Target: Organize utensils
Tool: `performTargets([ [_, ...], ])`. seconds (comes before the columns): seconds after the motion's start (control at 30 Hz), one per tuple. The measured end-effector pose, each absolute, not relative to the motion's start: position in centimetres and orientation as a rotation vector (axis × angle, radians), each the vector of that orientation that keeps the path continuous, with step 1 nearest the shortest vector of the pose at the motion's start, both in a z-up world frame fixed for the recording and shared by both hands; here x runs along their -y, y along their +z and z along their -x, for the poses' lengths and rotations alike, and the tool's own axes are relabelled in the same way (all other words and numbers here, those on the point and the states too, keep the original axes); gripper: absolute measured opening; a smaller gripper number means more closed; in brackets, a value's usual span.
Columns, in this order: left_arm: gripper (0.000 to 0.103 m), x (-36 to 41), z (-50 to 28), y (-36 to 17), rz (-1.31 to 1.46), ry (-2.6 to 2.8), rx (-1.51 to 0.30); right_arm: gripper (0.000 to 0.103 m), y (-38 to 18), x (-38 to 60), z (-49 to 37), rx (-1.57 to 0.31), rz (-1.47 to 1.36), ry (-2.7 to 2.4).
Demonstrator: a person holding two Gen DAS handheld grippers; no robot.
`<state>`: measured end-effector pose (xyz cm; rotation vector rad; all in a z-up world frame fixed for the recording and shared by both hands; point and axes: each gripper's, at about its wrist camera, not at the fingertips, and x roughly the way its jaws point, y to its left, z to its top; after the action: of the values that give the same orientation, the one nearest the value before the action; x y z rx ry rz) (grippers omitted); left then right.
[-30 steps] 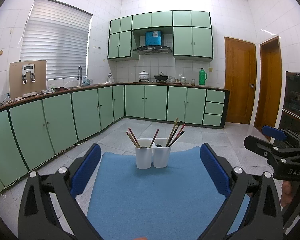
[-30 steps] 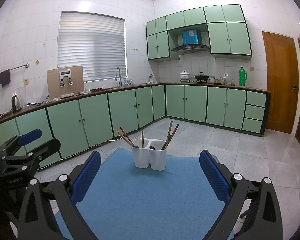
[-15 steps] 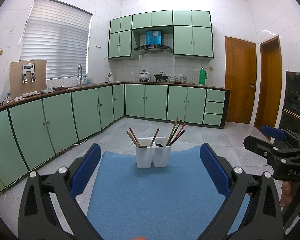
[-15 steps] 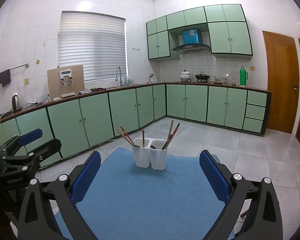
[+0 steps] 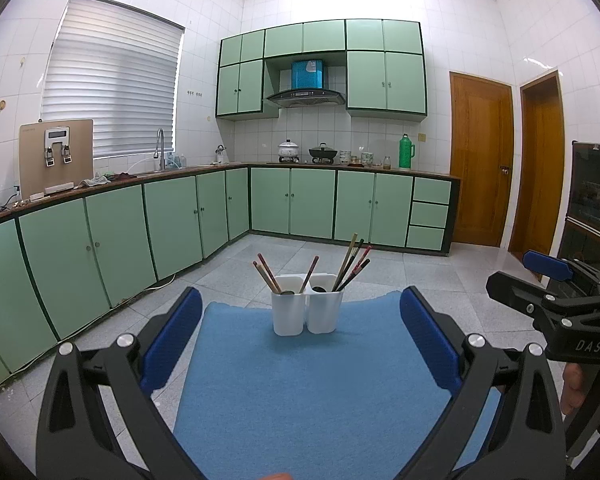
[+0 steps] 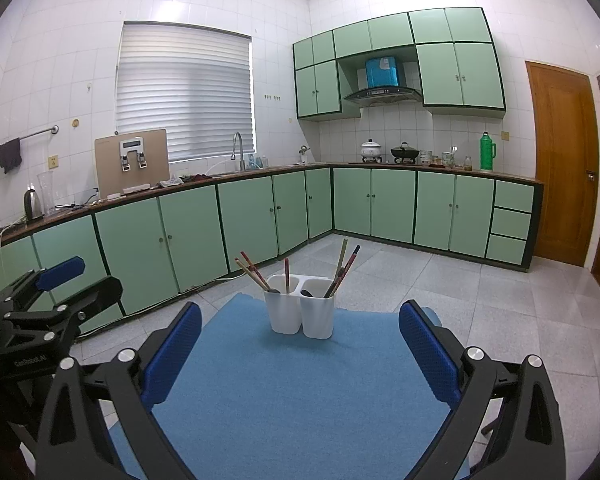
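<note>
Two white utensil cups (image 5: 306, 307) stand touching side by side at the far middle of a blue mat (image 5: 312, 392), both upright. Left cup (image 6: 285, 308) holds a few red and tan chopsticks (image 6: 251, 273) leaning left plus one reddish stick (image 6: 287, 275) near upright; a dark spoon bowl shows at its rim. Right cup (image 6: 317, 313) holds a bunch of chopsticks (image 6: 345, 266) leaning right, mixed green, dark and red; exact count unclear.

Left gripper (image 5: 301, 336) released, blue pads wide apart, nothing between them, hovering over the near part of the mat and well short of the cups. Right gripper (image 6: 300, 340) same: spread wide, empty, aimed at the cups from the near side, apart from them. Each gripper shows in the other's view, the right one (image 5: 548, 284) at the right edge and the left one (image 6: 56, 280) at the left edge, both off to the sides of the mat.

Mat lies on a surface above a grey tiled floor (image 6: 500, 312). Green kitchen cabinets (image 5: 172, 220) run along the walls behind, wooden door (image 5: 480, 160) at right
</note>
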<state>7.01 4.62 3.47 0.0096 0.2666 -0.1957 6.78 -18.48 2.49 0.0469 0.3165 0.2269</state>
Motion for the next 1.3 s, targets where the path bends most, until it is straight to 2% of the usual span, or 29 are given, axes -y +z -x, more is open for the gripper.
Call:
performTargets([
  [1.3, 0.097, -5.0, -7.3, 2.7, 0.004, -0.194, -0.295, 0.097, 1.6, 18.8, -7.3, -0.337, -0.045, 0.227],
])
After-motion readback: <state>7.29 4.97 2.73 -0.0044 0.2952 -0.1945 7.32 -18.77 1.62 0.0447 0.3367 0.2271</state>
